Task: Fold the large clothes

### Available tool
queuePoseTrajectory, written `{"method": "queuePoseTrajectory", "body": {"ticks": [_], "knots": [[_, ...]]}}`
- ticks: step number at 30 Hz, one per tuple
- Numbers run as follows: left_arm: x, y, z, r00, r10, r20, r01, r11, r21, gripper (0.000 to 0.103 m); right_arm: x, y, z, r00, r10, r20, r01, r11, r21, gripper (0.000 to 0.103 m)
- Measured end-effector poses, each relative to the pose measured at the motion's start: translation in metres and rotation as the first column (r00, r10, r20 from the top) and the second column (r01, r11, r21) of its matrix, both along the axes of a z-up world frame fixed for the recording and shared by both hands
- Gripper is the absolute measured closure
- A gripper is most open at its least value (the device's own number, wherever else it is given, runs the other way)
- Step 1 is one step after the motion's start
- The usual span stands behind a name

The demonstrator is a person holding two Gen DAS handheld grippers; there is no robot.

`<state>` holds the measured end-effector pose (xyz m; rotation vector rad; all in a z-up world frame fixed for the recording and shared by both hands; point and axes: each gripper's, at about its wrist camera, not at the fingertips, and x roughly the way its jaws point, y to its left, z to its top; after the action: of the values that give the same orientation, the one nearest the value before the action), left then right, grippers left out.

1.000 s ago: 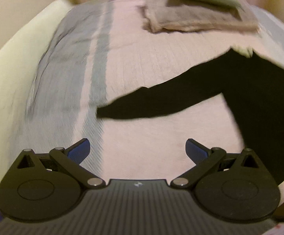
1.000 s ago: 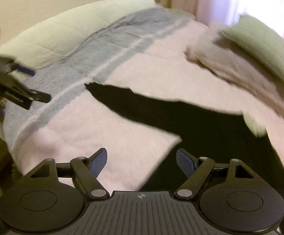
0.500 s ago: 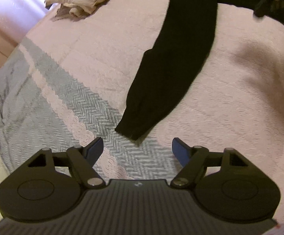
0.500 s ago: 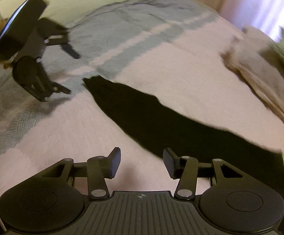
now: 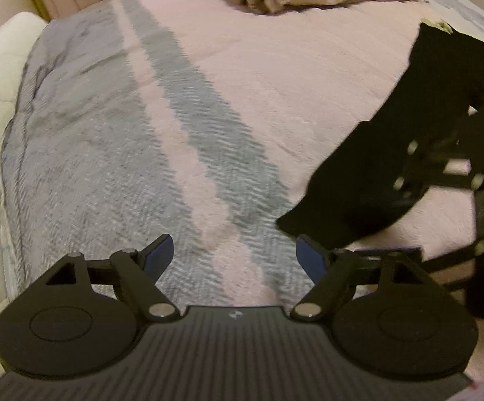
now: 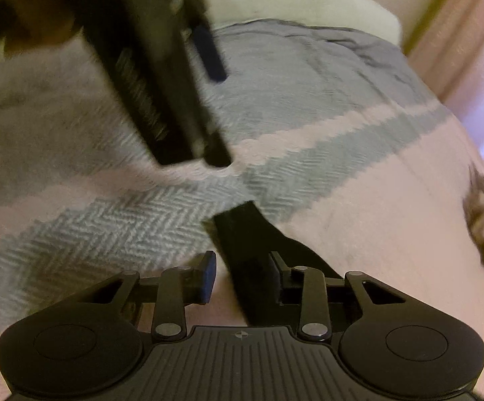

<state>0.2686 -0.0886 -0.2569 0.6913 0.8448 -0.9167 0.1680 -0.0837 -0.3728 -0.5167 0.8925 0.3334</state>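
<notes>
While flat, black sleeve point(image 6: 242, 234) runs lengthwise | cuff points at grey stripe point(image 6: 125, 220)

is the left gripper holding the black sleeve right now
No, the left gripper is open with only the blanket between its fingers; the black sleeve lies off to its right.

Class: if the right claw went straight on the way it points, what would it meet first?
Probably the black sleeve, which already lies between the right claw's open jaws; depth is unclear.

Pink-grey bedspread point(image 5: 242, 77) — white headboard point(image 6: 292, 0), pink curtains point(image 6: 469, 26) — dim warm light.
</notes>
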Motion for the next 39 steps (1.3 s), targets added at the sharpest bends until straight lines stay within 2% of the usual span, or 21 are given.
{"method": "queuePoseTrajectory", "body": {"ticks": [1, 2, 3, 6, 9, 12, 14, 17, 19, 22, 24, 26, 30, 32, 33, 35, 36, 38, 39], "knots": [[0.002, 0.002, -0.001, 1.0, 0.005, 0.004, -0.006, 1.0, 0.003, 0.025, 0.002, 0.001, -0.004, 1.0, 0.006, 0.002, -0.006, 1.0, -0.005, 0.083], [0.002, 0.004, -0.002, 1.0, 0.002, 0.007, -0.003, 1.0, 0.006, 0.025, 0.004, 0.0, -0.006, 1.0, 0.001, 0.008, -0.001, 1.0, -0.01, 0.096], [0.0, 0.007, -0.001, 1.0, -0.014, 0.013, 0.014, 1.0, 0.008, 0.025, 0.004, -0.003, -0.005, 1.0, -0.011, 0.012, 0.011, 1.0, -0.006, 0.101], [-0.007, 0.009, -0.001, 0.994, -0.108, 0.036, 0.107, 0.994, 0.015, 0.025, 0.001, -0.015, 0.008, 0.997, -0.058, 0.042, 0.055, 0.997, 0.056, 0.102], [-0.016, 0.0, 0.001, 0.978, -0.202, 0.05, 0.2, 0.979, 0.034, 0.025, -0.004, -0.038, 0.033, 0.986, -0.158, 0.054, 0.148, 0.978, 0.144, 0.102], [-0.025, -0.018, 0.009, 0.958, -0.281, 0.056, 0.282, 0.959, -0.006, 0.025, -0.011, -0.063, 0.057, 0.969, -0.242, 0.054, 0.226, 0.952, 0.208, 0.102], [-0.035, -0.034, 0.018, 0.922, -0.377, 0.083, 0.381, 0.924, -0.032, 0.026, -0.018, -0.078, 0.072, 0.959, -0.274, 0.068, 0.252, 0.941, 0.227, 0.102], [-0.049, -0.061, 0.03, 0.845, -0.521, 0.123, 0.527, 0.849, -0.03, 0.03, -0.027, -0.094, 0.087, 0.95, -0.302, 0.077, 0.276, 0.93, 0.242, 0.102], [-0.056, -0.081, 0.044, 0.788, -0.601, 0.13, 0.61, 0.792, -0.03, 0.051, -0.033, -0.113, 0.097, 0.931, -0.36, 0.067, 0.328, 0.901, 0.285, 0.102], [-0.066, -0.112, 0.064, 0.743, -0.657, 0.13, 0.666, 0.744, -0.049, 0.081, -0.048, -0.142, 0.116, 0.892, -0.447, 0.075, 0.396, 0.848, 0.351, 0.102], [-0.076, -0.136, 0.082, 0.713, -0.688, 0.135, 0.7, 0.71, -0.078, 0.094, -0.062, -0.164, 0.132, 0.861, -0.5, 0.093, 0.433, 0.816, 0.383, 0.102], [-0.089, -0.161, 0.096, 0.695, -0.703, 0.149, 0.718, 0.691, -0.088, 0.096, -0.077, -0.191, 0.146, 0.819, -0.565, 0.104, 0.477, 0.77, 0.425, 0.102], [-0.127, -0.226, 0.128, 0.669, -0.72, 0.182, 0.743, 0.658, -0.124, 0.097, -0.116, -0.263, 0.174, 0.697, -0.709, 0.105, 0.559, 0.629, 0.541, 0.102], [-0.151, -0.266, 0.143, 0.663, -0.719, 0.209, 0.748, 0.647, -0.149, 0.097, -0.141, -0.311, 0.187, 0.605, -0.791, 0.095, 0.592, 0.526, 0.61, 0.102], [-0.165, -0.29, 0.151, 0.671, -0.704, 0.233, 0.74, 0.652, -0.165, 0.097, -0.154, -0.334, 0.191, 0.554, -0.828, 0.09, 0.604, 0.474, 0.641, 0.102], [-0.182, -0.328, 0.164, 0.705, -0.665, 0.247, 0.708, 0.675, -0.207, 0.094, -0.189, -0.384, 0.196, 0.426, -0.901, 0.081, 0.631, 0.36, 0.688, 0.102], [-0.189, -0.346, 0.167, 0.726, -0.641, 0.248, 0.687, 0.69, -0.226, 0.091, -0.212, -0.412, 0.197, 0.348, -0.934, 0.083, 0.648, 0.303, 0.699, 0.102], [-0.2, -0.369, 0.165, 0.77, -0.594, 0.233, 0.637, 0.735, -0.234, 0.09, -0.25, -0.462, 0.186, 0.198, -0.977, 0.079, 0.689, 0.196, 0.698, 0.102], [-0.205, -0.378, 0.157, 0.801, -0.562, 0.207, 0.599, 0.768, -0.229, 0.09, -0.272, -0.487, 0.172, 0.124, -0.991, 0.049, 0.714, 0.123, 0.689, 0.102]]}}
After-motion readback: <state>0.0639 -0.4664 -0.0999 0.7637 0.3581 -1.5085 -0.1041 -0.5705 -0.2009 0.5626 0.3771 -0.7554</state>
